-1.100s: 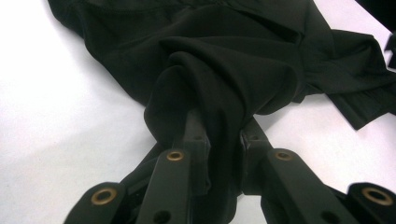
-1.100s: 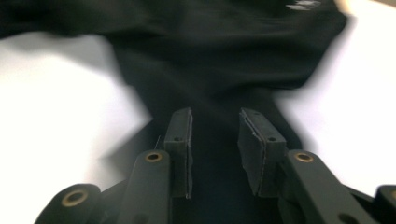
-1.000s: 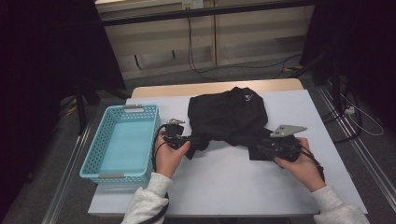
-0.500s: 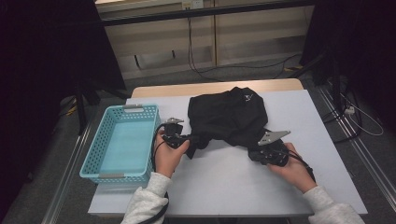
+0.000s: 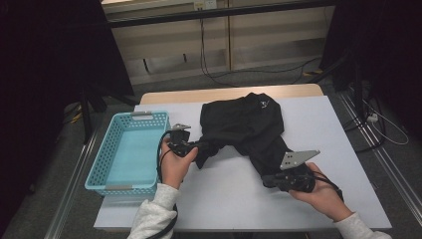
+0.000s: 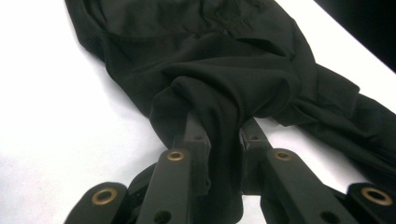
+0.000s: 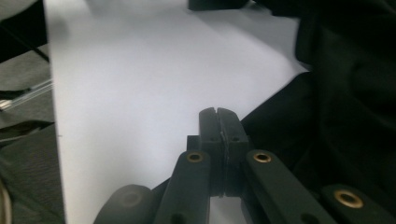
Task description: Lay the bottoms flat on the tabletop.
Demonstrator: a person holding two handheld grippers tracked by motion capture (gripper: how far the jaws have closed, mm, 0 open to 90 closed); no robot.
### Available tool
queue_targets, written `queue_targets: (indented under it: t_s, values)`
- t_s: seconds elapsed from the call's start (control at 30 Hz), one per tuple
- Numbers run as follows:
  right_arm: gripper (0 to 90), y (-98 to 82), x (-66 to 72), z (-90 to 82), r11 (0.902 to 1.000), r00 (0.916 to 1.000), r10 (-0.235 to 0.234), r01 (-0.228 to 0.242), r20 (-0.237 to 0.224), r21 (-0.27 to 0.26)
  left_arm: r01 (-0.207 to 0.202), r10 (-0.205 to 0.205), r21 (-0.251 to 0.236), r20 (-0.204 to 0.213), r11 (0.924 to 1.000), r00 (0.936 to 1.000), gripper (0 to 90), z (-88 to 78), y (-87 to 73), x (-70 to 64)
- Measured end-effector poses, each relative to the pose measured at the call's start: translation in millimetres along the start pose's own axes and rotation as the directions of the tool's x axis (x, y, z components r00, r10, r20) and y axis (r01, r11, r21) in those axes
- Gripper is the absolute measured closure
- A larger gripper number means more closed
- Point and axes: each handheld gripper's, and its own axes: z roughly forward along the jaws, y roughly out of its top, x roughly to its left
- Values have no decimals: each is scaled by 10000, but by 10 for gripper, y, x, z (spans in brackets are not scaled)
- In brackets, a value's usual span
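Black garment (image 5: pixel 244 127) lies heaped on the white table (image 5: pixel 224 199), mid-table, one limb of cloth trailing toward each claw. Left gripper (image 5: pixel 199 147): clamped on a bunched fold of the garment; in the left gripper view the cloth (image 6: pixel 219 116) drapes over and between the two jaws and hangs down past them, the rest of the heap just ahead of the tips. Right gripper (image 5: pixel 266 180): jaws pressed together, pads meeting with no cloth visible between them in the right gripper view (image 7: pixel 218 122); garment edge lies just beside the tips, to their right in that view, bare table ahead and to their left. Its jaws have just been closing, apparently on nothing. Handling, as judged: light, soft, limp fabric, no stiffness; it will sag, stretch and slide out of a shallow pinch, and a smooth weave may slip. Not fragile. Best hold looks like a thick gathered fold or a hem, taken deep between the pads; the right gripper likely needs to reopen and bite the trailing edge next to it. Blue basket (image 5: pixel 102 185) stands just beyond the left gripper's outer side, away from the garment; it holds nothing.
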Motion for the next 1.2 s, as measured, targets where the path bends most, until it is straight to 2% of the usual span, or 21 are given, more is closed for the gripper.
queue_targets:
  t_s: [0.13,0.17,0.23,0.27,0.33,0.43,0.47,0.5,0.53,0.63,0.67,0.7,0.77,0.8,0.83,0.87,0.9,0.97,1.07,1.13,1.2]
  values:
    - [897,12,59,95,9999,9991,-18,24,-412,142,-126,127,85,-125,9999,9998,763,27,-19,6]
    - [851,6,62,134,9997,9993,-58,67,-369,251,-172,173,42,-154,9998,9997,732,30,-20,5]
    - [717,1,29,146,10000,10000,41,-40,-83,51,-206,206,50,-61,9998,9998,653,38,-15,-4]
    - [691,2,2,134,9999,9999,133,-133,57,-53,-235,235,52,-8,9997,9997,616,41,-12,-17]
    - [625,-3,-106,73,9986,9955,478,-456,814,-285,-325,325,-27,84,9995,9994,502,52,-5,-64]
    - [556,-49,-280,6,9946,9784,976,-894,1825,-525,-710,711,-143,75,9974,9974,374,77,4,-126]
    - [531,-66,-324,-6,9932,9718,1101,-996,2085,-604,-994,995,-143,36,9949,9950,346,92,4,-155]
    - [528,-91,-391,-27,9914,9603,1274,-1153,2484,-624,-1084,1084,-166,27,9940,9941,318,101,0,-173]
    - [526,-105,-430,-37,9911,9545,1305,-1186,2683,-601,-1221,1222,-84,129,9925,9924,305,116,-6,-201]
    - [487,-156,-562,-81,9874,9235,1582,-1446,3493,-648,-1525,1524,1,374,9883,9876,283,165,-18,-283]
    - [486,-168,-585,-91,9858,9165,1680,-1546,3631,-660,-1702,1699,30,459,9854,9844,277,190,-19,-321]
    - [476,-184,-620,-112,9828,9062,1848,-1699,3802,-726,-1689,1689,-45,510,9856,9843,275,206,-22,-350]
    - [469,-208,-659,-145,9798,8929,2001,-1833,4034,-803,-1904,1900,1,709,9817,9792,271,241,-22,-414]
    - [468,-220,-673,-157,9800,8886,1988,-1830,4134,-780,-1968,1961,7,810,9804,9772,271,263,-26,-449]
    - [469,-242,-695,-173,9798,8803,1992,-1867,4305,-715,-2037,2028,19,833,9790,9757,269,275,-28,-468]
    - [477,-258,-712,-179,9792,8771,2017,-1911,4360,-685,-2089,2079,21,879,9779,9742,269,301,-35,-502]
    - [487,-286,-737,-187,9759,8676,2144,-2098,4486,-608,-2145,2135,25,890,9767,9729,269,318,-40,-524]
    - [518,-328,-781,-187,9744,8549,2147,-2203,4723,-442,-2284,2269,39,1008,9735,9687,271,373,-55,-581]
    - [564,-370,-839,-179,9676,8463,2345,-2505,4783,-310,-2387,2356,117,1211,9710,9643,278,446,-79,-647]
    - [572,-397,-867,-173,9607,8374,2526,-2766,4847,-228,-2472,2431,153,1307,9689,9611,287,496,-104,-679]
    - [591,-425,-883,-170,9553,8392,2679,-2951,4733,-177,-2455,2392,323,1353,9688,9615,298,546,-133,-711]
